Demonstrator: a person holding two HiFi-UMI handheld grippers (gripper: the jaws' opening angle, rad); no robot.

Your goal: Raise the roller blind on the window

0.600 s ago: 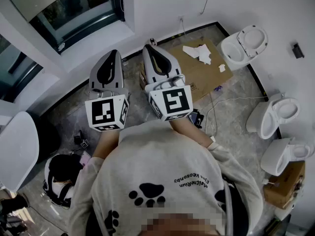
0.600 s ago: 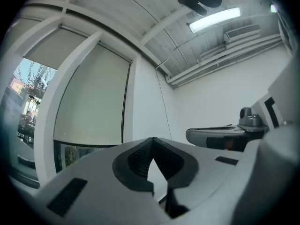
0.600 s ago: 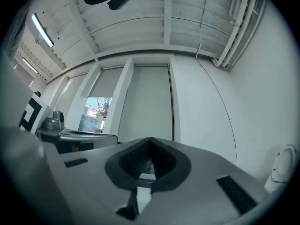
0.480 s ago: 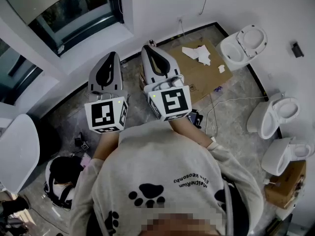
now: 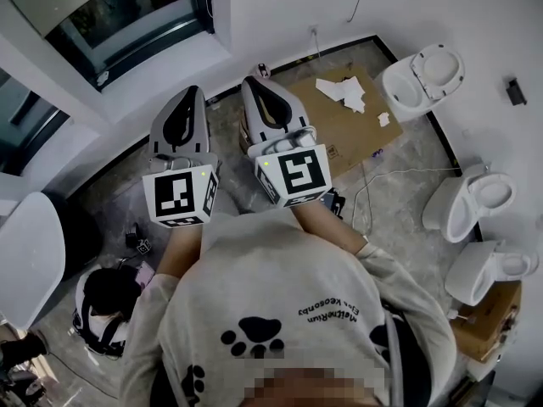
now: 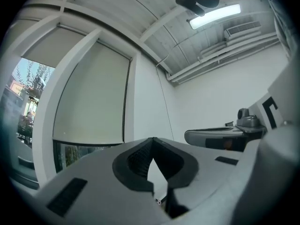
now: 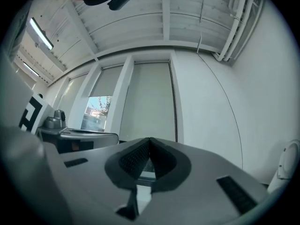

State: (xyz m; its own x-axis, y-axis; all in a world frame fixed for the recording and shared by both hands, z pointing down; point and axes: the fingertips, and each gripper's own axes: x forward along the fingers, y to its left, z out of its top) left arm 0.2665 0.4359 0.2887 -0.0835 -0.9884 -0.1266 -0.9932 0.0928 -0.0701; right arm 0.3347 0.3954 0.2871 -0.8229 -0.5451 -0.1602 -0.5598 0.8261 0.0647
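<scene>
A pale roller blind (image 6: 91, 93) covers most of the window, and a strip of glass shows under its bottom edge. The right gripper view has the same blind (image 7: 150, 102) straight ahead. My left gripper (image 5: 193, 91) and right gripper (image 5: 252, 83) are held side by side in front of the person, both aimed at the window wall (image 5: 127, 19). The left gripper (image 6: 152, 139) is shut with nothing in it. The right gripper (image 7: 150, 139) is also shut and empty. Neither touches the blind. A thin cord (image 6: 165, 102) hangs down the white wall to the right of the window.
Further left, another window (image 7: 96, 114) has its blind partly up. Flat cardboard (image 5: 344, 113) lies on the floor ahead. Toilets (image 5: 420, 75) stand along the right wall. A black backpack (image 5: 106, 308) sits at lower left, with a white basin (image 5: 30, 257) beside it.
</scene>
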